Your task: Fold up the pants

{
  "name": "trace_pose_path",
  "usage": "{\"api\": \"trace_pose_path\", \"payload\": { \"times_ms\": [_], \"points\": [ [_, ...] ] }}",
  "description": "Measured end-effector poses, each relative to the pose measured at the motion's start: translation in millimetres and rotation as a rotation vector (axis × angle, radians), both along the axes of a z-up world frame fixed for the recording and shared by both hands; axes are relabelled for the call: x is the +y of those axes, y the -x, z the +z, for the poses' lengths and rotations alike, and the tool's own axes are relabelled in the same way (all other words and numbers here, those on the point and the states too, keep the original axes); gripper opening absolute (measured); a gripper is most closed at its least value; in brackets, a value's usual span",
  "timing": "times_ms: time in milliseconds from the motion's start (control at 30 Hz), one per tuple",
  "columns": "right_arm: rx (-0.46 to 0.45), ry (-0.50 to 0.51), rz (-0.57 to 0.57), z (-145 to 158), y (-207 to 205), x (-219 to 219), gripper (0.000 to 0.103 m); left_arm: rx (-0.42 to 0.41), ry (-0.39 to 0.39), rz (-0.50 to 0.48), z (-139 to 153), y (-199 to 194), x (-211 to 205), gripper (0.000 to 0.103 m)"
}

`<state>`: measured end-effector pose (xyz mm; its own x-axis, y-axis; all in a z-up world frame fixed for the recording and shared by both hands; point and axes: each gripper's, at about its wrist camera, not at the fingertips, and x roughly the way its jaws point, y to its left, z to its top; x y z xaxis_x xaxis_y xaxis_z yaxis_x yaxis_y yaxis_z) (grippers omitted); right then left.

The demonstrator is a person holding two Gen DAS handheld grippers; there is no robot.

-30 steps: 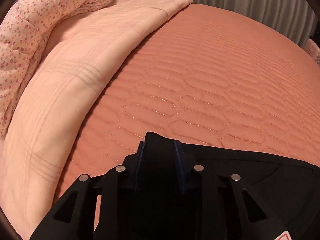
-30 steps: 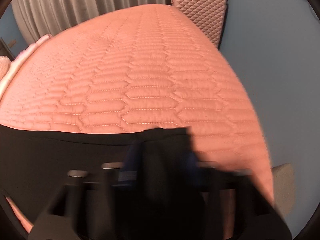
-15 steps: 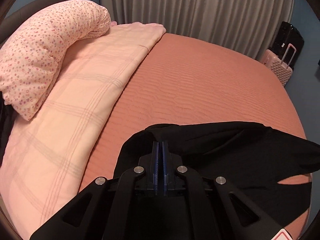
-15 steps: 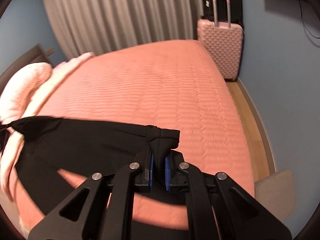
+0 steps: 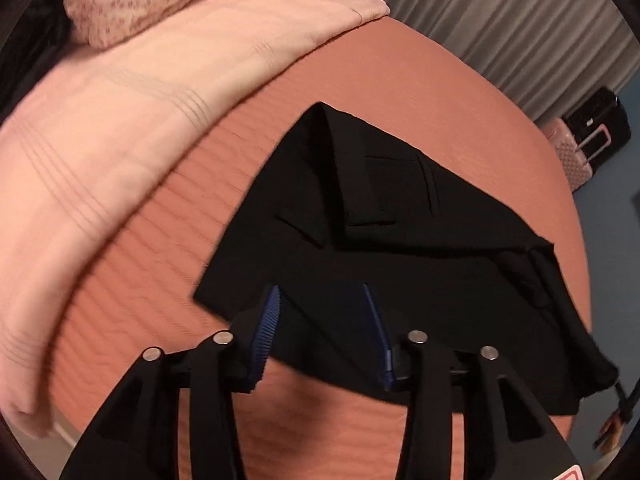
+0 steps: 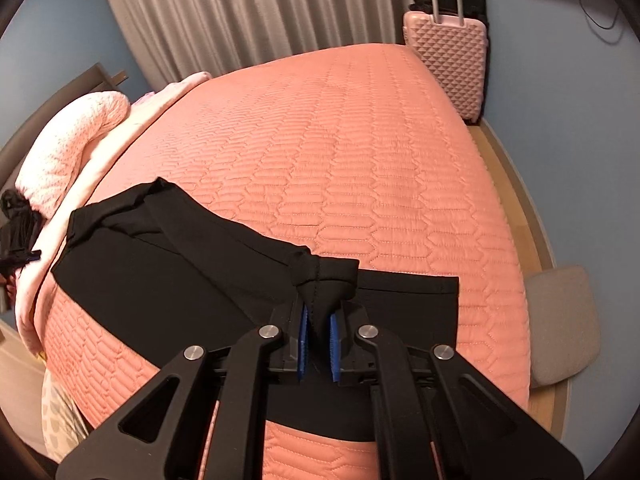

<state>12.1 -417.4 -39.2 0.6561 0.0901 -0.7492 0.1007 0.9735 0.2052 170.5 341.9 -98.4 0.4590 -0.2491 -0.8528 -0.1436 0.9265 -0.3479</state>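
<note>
Black pants (image 5: 400, 232) lie folded over on the salmon quilted bed (image 5: 440, 92); a back pocket shows on the top layer. My left gripper (image 5: 322, 320) is open and empty, its blue pads spread just above the near edge of the pants. In the right wrist view the pants (image 6: 168, 256) stretch from the left across the bed (image 6: 360, 152). My right gripper (image 6: 318, 340) is shut on a bunched end of the pants and holds it a little above the bed.
A light pink blanket (image 5: 120, 140) and a floral pillow (image 5: 132, 4) lie along the left of the bed. A pink suitcase (image 6: 448, 52) stands by the blue wall at the far right. A grey stool (image 6: 560, 320) stands by the bed's right side. Grey curtains (image 6: 260, 12) hang behind.
My left gripper has opened and let go of the pants, which now lie folded on the bed. My right gripper still grips its end, moved lower toward the bed.
</note>
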Motion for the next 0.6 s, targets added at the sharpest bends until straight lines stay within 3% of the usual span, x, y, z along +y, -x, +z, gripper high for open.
{"api": "trace_pose_path", "payload": {
  "times_ms": [100,267,333,367,400,500,600],
  "points": [
    [-0.003,0.005,-0.009,7,-2,1,0.007,0.025,0.079,0.031,-24,-30,-19,0.044],
    [0.010,0.019,-0.019,9,-7,3,0.008,0.018,-0.067,0.100,-38,-68,-29,0.049],
    [0.012,0.021,-0.026,7,-8,3,0.008,0.027,-0.083,0.103,-45,-79,-29,0.048],
    [0.014,0.020,-0.034,6,-9,3,0.008,0.029,-0.088,0.086,-47,-84,-31,0.036],
    [0.015,0.020,-0.041,5,-10,3,0.008,0.029,-0.105,0.054,-48,-88,-35,0.000],
    [0.018,0.016,-0.052,5,-10,2,0.008,0.023,-0.178,-0.018,-38,-92,-38,0.001],
    [0.008,0.022,-0.045,13,-7,5,0.008,-0.033,-0.149,-0.076,-5,-76,-20,0.000]
  ]
}}
